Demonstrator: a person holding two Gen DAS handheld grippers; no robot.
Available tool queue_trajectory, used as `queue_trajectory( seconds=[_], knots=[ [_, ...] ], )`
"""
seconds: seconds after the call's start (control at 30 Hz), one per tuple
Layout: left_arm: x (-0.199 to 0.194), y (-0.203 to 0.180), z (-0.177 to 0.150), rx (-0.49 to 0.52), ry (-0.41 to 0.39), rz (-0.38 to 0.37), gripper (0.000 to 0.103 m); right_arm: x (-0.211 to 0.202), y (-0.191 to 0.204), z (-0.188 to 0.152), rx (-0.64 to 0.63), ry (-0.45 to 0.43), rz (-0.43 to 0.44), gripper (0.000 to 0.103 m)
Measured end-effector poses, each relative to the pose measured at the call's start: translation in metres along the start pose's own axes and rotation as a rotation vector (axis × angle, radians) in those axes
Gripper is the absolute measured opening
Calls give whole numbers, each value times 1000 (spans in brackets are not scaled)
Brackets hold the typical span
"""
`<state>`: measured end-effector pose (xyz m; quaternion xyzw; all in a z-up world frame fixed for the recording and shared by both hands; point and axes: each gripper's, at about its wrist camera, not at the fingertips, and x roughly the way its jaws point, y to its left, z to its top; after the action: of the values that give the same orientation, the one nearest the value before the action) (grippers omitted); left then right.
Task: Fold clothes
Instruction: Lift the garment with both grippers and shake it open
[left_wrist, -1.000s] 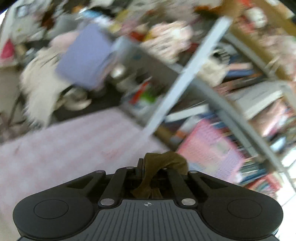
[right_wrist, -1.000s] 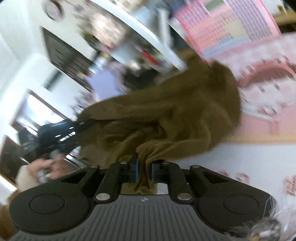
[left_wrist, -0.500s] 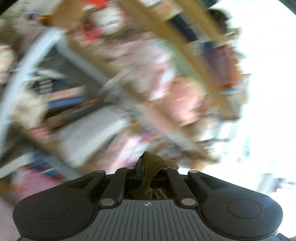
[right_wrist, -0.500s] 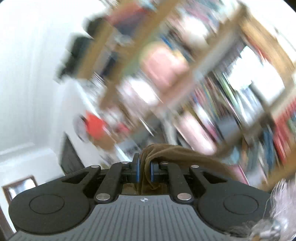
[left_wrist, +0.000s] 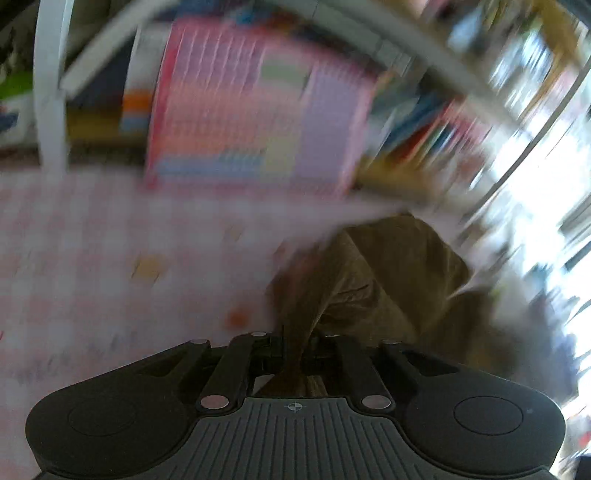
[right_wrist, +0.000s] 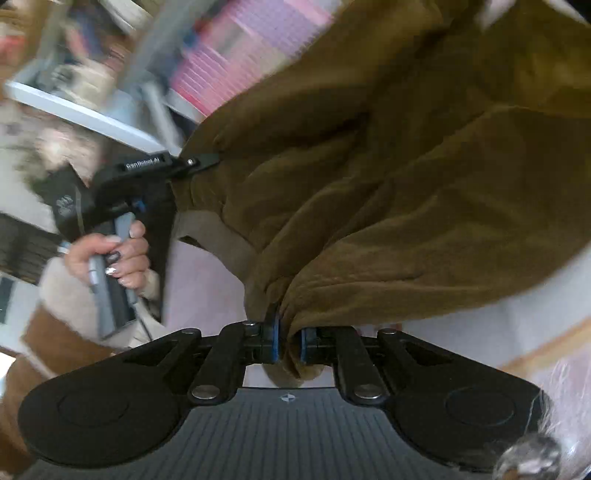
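An olive-brown garment hangs stretched between my two grippers above a pink patterned mat. My right gripper is shut on a bunched edge of it, cloth spilling up and to the right. In the right wrist view my left gripper pinches another edge of the same garment at the left, held by a person's hand. The left wrist view is blurred: my left gripper is shut on the brown cloth, which trails off to the right over the mat.
A pink checked mat covers the floor. A large pink and purple chart leans against cluttered shelves behind it. A white frame post stands at the left. Bright window light fills the right side.
Both grippers swung up toward the shelves and ceiling half a second ago, then came back down. The garment now hangs spread between them over the mat.
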<state>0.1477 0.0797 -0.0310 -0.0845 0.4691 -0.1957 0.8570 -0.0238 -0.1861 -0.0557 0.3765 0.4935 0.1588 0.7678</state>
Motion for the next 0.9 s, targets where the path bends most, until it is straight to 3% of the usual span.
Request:
queue_trajectory(
  seconds=[0.13,0.17,0.33,0.6,0.7,0.73,0.83,0.9],
  knots=[
    [-19,38,-25,3,-38,12,50,29,8,-10,58,57,-30,10],
    [-29,51,-29,-14,-64,5,52,32,9,-13,79,64,-40,10],
    [-58,101,-49,-145,-122,-44,52,46,-2,-22,239,54,-67,10],
    [-33,103,-68,-237,-79,-237,50,37,-2,-43,262,17,-125,15],
    [-23,101,-69,-230,-40,-253,39,37,-1,-46,253,14,-150,16],
    [-21,101,-68,-230,-21,-263,18,39,0,-47,247,16,-155,15],
    [-26,100,-61,-182,-3,-269,11,42,4,-48,217,33,-146,11],
    [-40,104,-47,-164,-50,-246,11,49,13,-47,173,67,-121,11]
  ],
)
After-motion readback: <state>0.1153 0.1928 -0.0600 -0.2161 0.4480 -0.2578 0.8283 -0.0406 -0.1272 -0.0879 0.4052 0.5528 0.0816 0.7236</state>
